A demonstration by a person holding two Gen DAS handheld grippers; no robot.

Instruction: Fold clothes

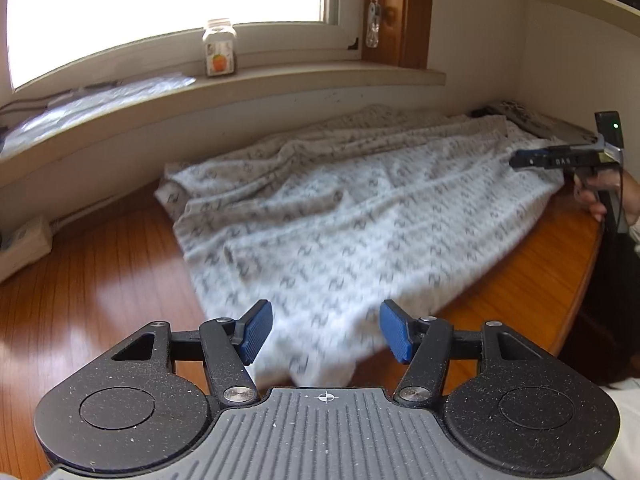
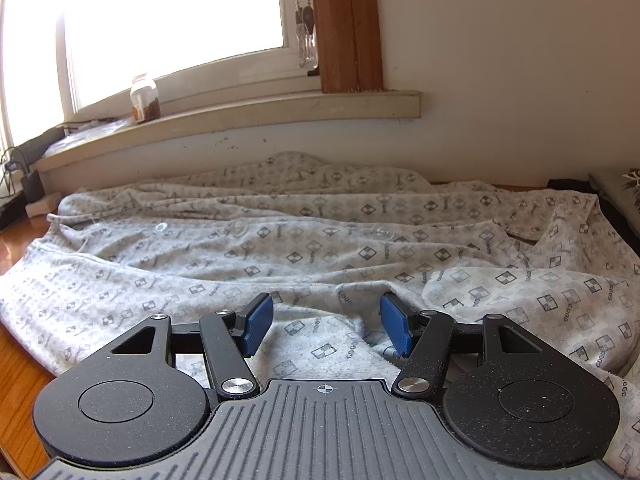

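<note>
A pale grey buttoned garment [image 1: 340, 216] with a small checked pattern lies spread and wrinkled across the wooden table [image 1: 100, 272]. My left gripper [image 1: 326, 330] is open just above the garment's near corner, blue pads apart with nothing between them. In the right wrist view the same garment [image 2: 320, 248] fills the foreground, its button placket running across. My right gripper [image 2: 326, 326] is open low over a raised fold of the cloth, touching nothing that I can see. The right gripper [image 1: 520, 159] also appears at the garment's far right edge, held by a hand [image 1: 600, 196].
A windowsill [image 1: 280, 80] runs behind the table, carrying a glass jar [image 1: 219, 48] and a plastic sheet [image 1: 100, 100]. A power strip [image 1: 24, 240] sits at the left wall. The table's curved right edge [image 1: 576, 280] drops off. Dark items [image 2: 568, 185] lie at the back right.
</note>
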